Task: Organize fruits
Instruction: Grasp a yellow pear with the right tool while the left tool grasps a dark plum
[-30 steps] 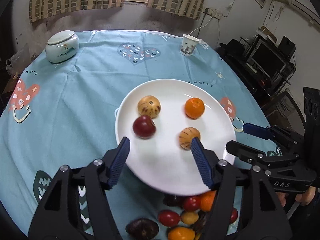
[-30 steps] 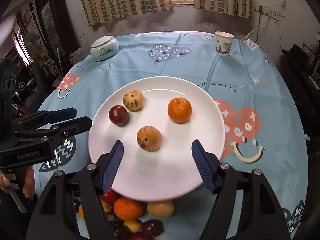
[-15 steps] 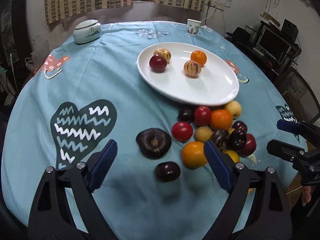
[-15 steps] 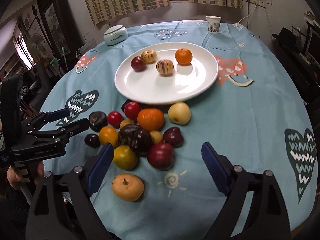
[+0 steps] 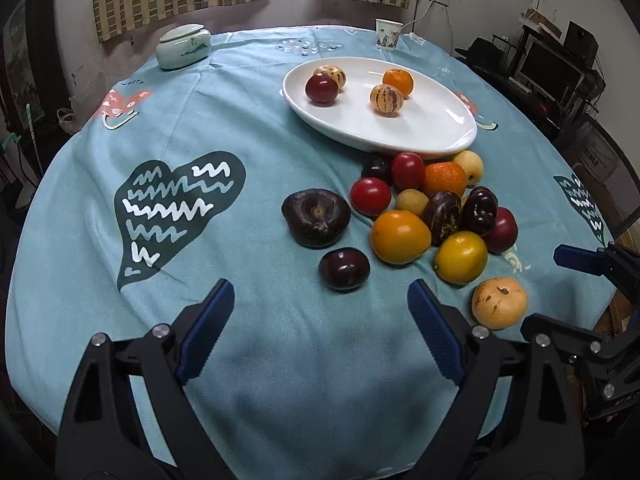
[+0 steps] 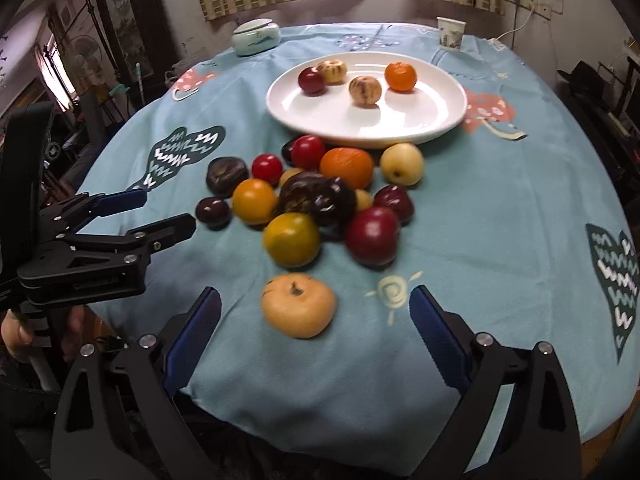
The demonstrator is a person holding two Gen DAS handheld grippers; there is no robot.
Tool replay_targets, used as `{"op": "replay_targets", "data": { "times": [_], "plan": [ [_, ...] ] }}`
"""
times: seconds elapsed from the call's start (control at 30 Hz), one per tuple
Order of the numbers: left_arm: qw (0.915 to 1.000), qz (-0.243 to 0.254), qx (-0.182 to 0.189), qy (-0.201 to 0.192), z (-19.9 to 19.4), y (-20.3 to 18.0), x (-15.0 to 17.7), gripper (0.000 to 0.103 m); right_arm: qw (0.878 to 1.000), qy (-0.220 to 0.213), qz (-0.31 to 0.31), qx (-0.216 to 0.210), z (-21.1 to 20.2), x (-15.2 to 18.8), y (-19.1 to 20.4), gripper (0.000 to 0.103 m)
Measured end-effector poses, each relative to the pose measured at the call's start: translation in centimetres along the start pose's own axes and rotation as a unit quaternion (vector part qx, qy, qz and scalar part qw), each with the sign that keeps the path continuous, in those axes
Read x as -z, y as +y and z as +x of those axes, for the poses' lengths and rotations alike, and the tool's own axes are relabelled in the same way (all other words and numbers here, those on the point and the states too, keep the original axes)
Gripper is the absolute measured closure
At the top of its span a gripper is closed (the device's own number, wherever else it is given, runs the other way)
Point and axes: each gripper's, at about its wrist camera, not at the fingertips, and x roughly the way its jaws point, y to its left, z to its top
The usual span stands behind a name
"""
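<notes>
We have four fruits on the plate at the far side, while the pile of over a dozen waits on the surface just near it, and both grippers hover empty, jaws wide.

The only legible print is "worry" on the blue tablecloth near the red heart; other markings are too blurred.

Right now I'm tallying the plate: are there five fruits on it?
No, the white plate holds four: a red fruit, two striped pale ones and an orange.
</notes>
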Motion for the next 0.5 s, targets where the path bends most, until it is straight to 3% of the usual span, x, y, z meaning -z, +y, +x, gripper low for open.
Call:
{"op": "replay_targets", "data": {
  "times": [0.17,0.33,0.4,0.5],
  "plan": [
    [1.0,-0.004,0.001,0.001,-0.5,0.6,0.9,0.013,1.0,-0.002,0.003,-0.016,0.2,0.6,0.6,0.009],
    [0.9999,-0.013,0.005,0.011,-0.1,1.0,1.6,0.013,0.999,0.019,0.008,-0.033,2.1,0.8,0.9,0.034],
    [0.9997,-0.016,0.008,0.015,0.3,1.2,1.6,0.013,0.999,0.03,0.005,-0.021,3.4,0.8,1.0,0.056],
    [0.9995,-0.022,0.01,0.02,1.1,1.3,1.4,0.013,0.999,0.024,0.021,-0.024,3.5,0.8,0.4,0.056]
  ]
}}
